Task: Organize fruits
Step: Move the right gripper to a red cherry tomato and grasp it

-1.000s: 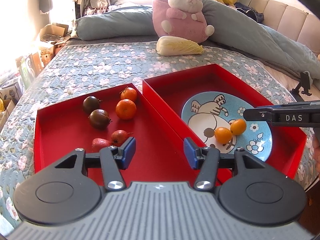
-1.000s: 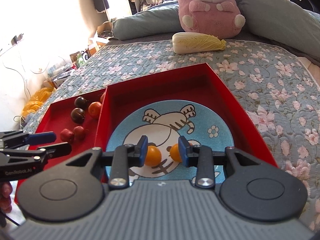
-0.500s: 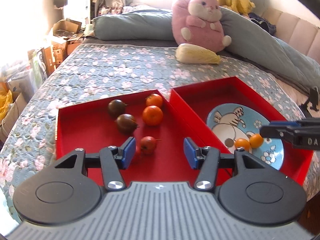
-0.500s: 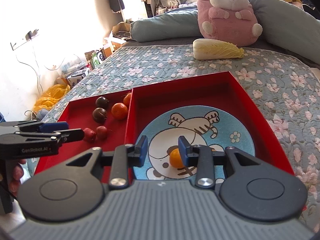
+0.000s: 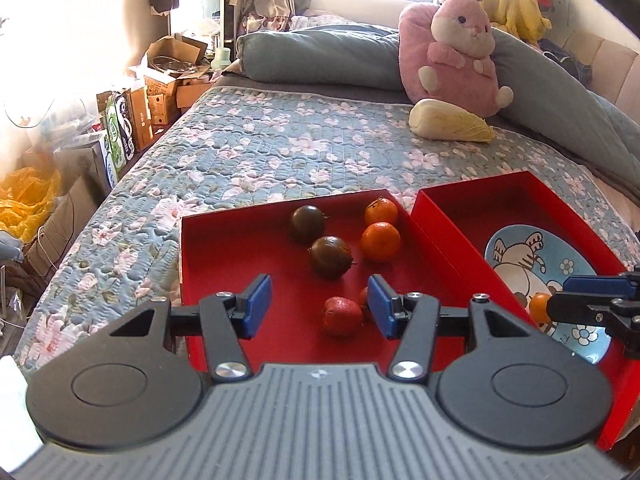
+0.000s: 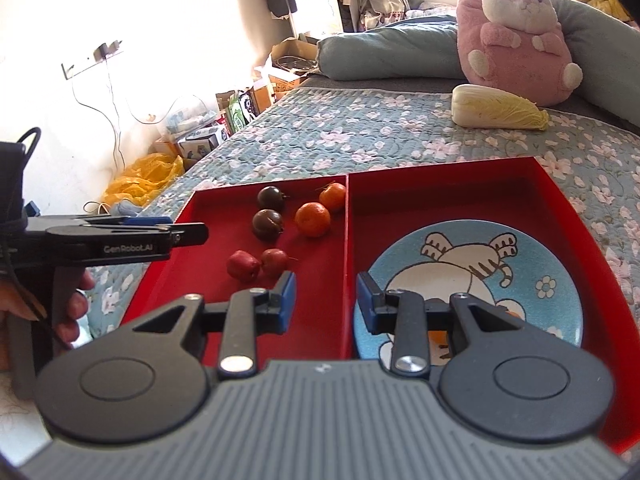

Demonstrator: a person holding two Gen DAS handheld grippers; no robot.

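Floral bed quilt (image 5: 280, 152) carries two red trays (image 5: 224, 248): six fruits (image 6: 313, 219) remain left, small orange ones on the blue plate (image 6: 560, 264) (partly hidden). Both the left hand-held gripper (image 5: 318, 306) and right hand-held gripper (image 6: 326, 302) are open, empty.

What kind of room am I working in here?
Most likely a bedroom: the two red trays sit on a floral quilted bed, with a pink plush toy against a rolled duvet and clothes hanging behind.

Home bedroom: I work over a quilted floral bed (image 5: 280, 152); pink plush rabbit (image 5: 456, 56) upper right, cardboard boxes (image 5: 168, 76) upper left.
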